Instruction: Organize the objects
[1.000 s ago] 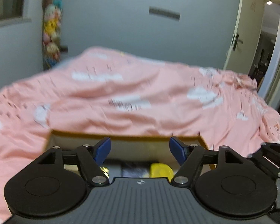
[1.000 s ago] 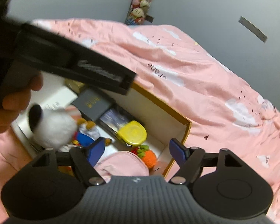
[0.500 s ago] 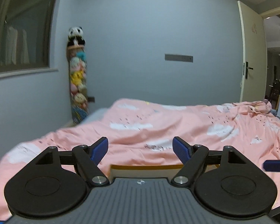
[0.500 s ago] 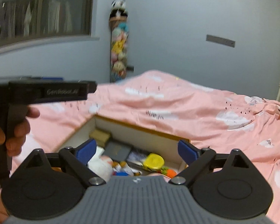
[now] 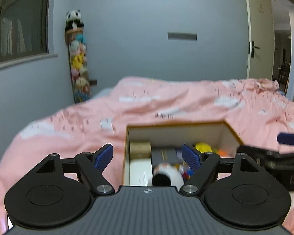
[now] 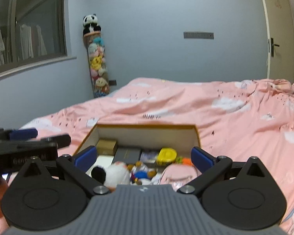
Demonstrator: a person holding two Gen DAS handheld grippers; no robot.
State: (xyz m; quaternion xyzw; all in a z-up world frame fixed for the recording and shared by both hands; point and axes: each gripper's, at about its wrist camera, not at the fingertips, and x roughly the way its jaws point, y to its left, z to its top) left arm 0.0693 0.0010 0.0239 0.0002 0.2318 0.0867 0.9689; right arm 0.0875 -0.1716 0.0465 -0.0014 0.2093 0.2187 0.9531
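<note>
An open cardboard box (image 6: 147, 126) with a gold rim lies on the pink bedspread. It holds a white plush with a black ear (image 6: 115, 173), a yellow round case (image 6: 167, 154), an orange knitted carrot (image 6: 186, 160), a tan small box (image 6: 106, 146), a dark flat box (image 6: 128, 153) and a pink pouch (image 6: 176, 175). My right gripper (image 6: 144, 156) hangs open in front of the box with nothing between its fingers. My left gripper (image 5: 148, 154) is open too and empty, facing the box (image 5: 176, 125) and the plush (image 5: 166, 173) from its left side.
The pink bedspread (image 6: 235, 117) with white clouds spreads around the box. A tall hanging column of plush toys (image 6: 97, 62) topped by a panda stands in the far corner. A window is on the left wall and a door (image 6: 278, 39) on the right.
Both grippers have drawn back from the box and opened wider. The right view has rolled level, and the box now sits lower and farther ahead in both views.
</note>
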